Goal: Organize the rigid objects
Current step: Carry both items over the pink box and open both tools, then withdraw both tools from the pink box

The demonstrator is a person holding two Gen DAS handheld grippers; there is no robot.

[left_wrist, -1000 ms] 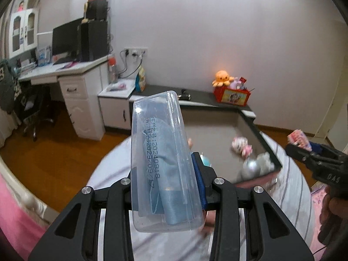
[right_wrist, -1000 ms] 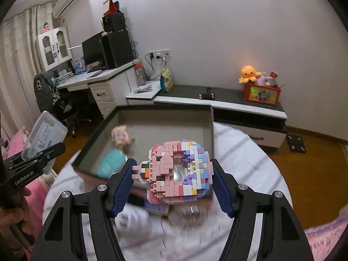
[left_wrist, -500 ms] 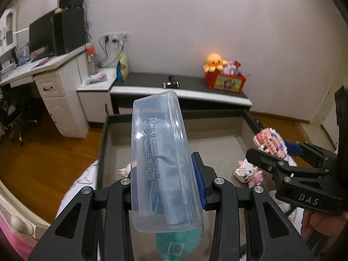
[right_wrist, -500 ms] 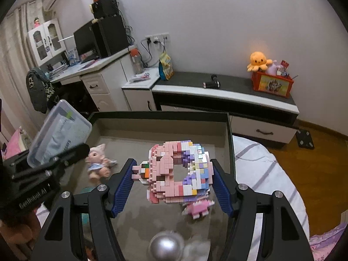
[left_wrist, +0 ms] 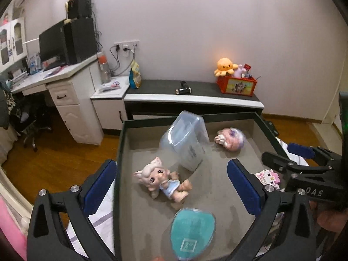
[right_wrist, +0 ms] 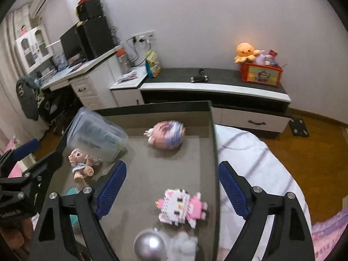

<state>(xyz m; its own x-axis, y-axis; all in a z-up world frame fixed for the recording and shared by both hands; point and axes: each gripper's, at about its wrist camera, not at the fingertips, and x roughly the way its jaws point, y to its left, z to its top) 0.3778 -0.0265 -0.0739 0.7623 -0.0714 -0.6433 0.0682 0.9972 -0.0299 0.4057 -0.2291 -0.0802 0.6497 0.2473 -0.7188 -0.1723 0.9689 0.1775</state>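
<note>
Both grippers hover open and empty over a dark-rimmed box [left_wrist: 121, 143] with a grey floor. My left gripper [left_wrist: 171, 182] is above a pig-eared doll [left_wrist: 162, 179]. The clear plastic case [left_wrist: 184, 140] lies tilted and blurred in the box's far left part; it also shows in the right wrist view [right_wrist: 95, 138]. My right gripper [right_wrist: 171, 187] is above a pink-and-white brick cat figure [right_wrist: 181, 206]. The pink brick donut [right_wrist: 167, 134] lies blurred near the far wall; in the left view it [left_wrist: 231, 139] is at the far right.
A teal oval case [left_wrist: 192, 231], a silver ball [right_wrist: 150, 246] and a white fluffy thing [right_wrist: 184, 244] also lie in the box. The box rests on a striped bed [right_wrist: 256, 169]. A low cabinet [right_wrist: 217, 87] and desk [left_wrist: 54, 76] stand behind.
Both grippers opened. The clear case dropped from my left gripper and the brick donut from my right gripper into the box; both still look blurred.
</note>
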